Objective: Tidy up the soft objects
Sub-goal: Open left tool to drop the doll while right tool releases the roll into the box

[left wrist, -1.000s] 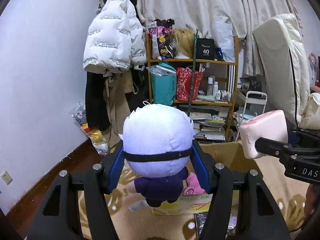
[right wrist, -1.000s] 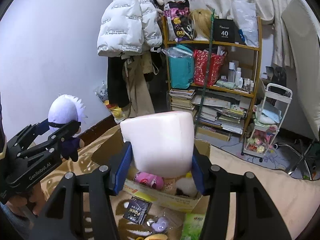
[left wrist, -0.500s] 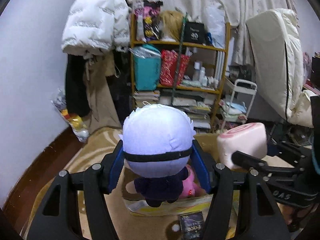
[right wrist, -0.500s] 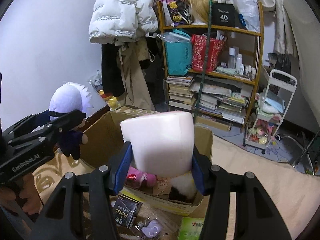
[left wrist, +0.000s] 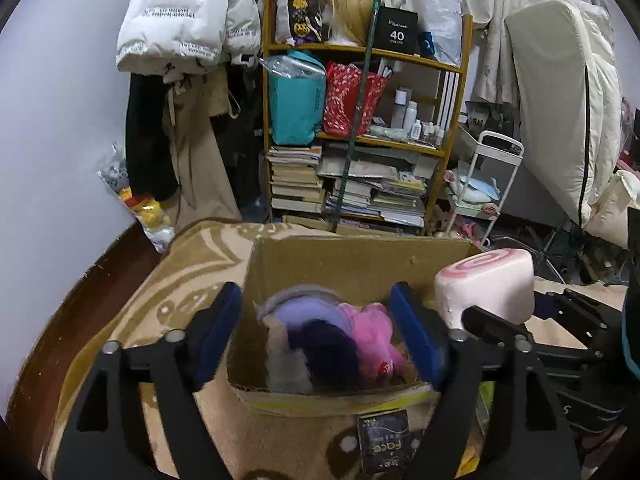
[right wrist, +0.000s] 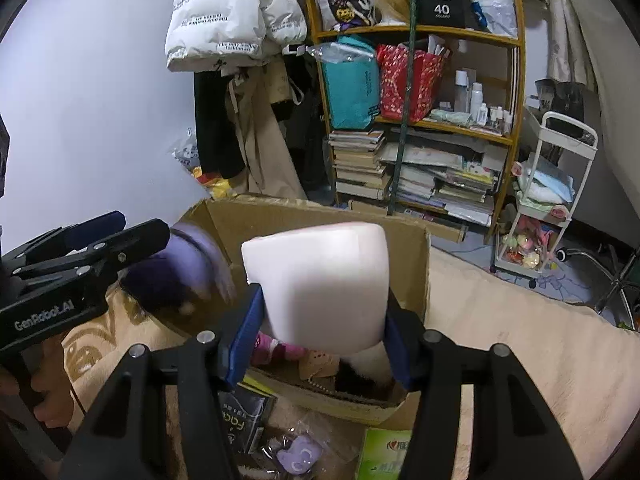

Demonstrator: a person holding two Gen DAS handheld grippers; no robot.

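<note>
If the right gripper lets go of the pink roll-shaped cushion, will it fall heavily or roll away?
The cushion looks like soft foam, pinched in slightly at the fingers, so it probably drops lightly. Its flattened sides and the cardboard box below make rolling away unlikely.

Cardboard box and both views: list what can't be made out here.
- Purple-haired doll: motion-blurred in both views as the left gripper's jaws open; whether it has landed is unclear.
- Cardboard box floor: right wrist view, hidden behind the pink roll cushion clamped in the right gripper.
- Green packet: right wrist view, cut off by bottom edge.
</note>
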